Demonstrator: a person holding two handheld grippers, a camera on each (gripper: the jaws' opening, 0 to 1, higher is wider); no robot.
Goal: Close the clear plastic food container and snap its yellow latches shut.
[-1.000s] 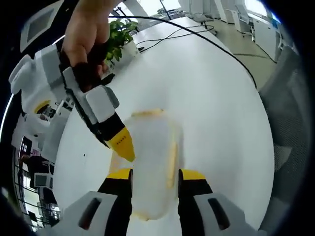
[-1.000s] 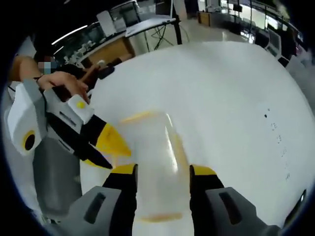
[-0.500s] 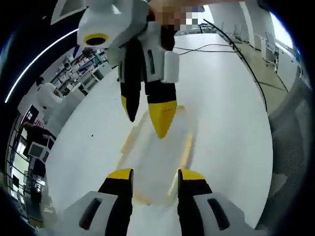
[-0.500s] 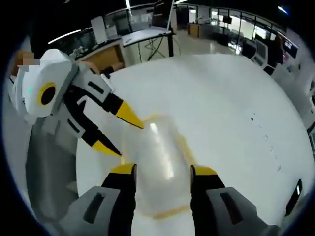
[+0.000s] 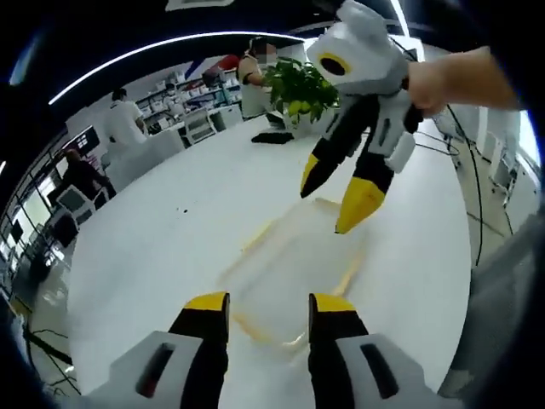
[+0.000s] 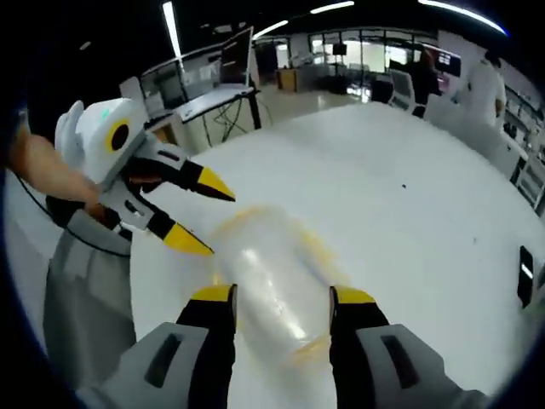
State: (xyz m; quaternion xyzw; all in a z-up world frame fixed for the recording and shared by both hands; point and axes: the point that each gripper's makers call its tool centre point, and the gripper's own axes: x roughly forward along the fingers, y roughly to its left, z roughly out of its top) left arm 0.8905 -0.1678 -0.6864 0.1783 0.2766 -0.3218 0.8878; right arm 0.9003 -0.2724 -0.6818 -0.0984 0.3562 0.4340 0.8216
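table [image 5: 153, 247]: big white round top, under both hand-held grippers, carries the container
clear plastic food container [image 5: 294, 268]: blurry, lies flat on the table straight ahead of the left hand-held gripper, near end just past its jaw tips; in right gripper view [image 6: 268, 273] it sits between and ahead of the right hand-held gripper's jaws
yellow latches [image 5: 255, 239]: thin yellow strips along container edges, too blurred to tell if snapped; also seen at [image 6: 319, 251]
left hand-held gripper [image 5: 268, 302]: jaws apart, nothing between them, low over the near end of the container; in right gripper view [image 6: 197, 213] comes in from the left, jaws spread, tips just beside the container's far left edge, contact cannot tell
right hand-held gripper [image 6: 281, 296]: jaws apart, straddling the near end of the container, not clamped; in left gripper view [image 5: 334, 203] it comes from upper right, jaws apart, yellow tip at the container's far corner
hand [image 5: 443, 81]: grips the right hand-held gripper body, upper right in left gripper view
potted plant [image 5: 298, 85]: green leaves, far edge of table beyond the right hand-held gripper
dark object [image 5: 272, 136]: small, on the table near the plant
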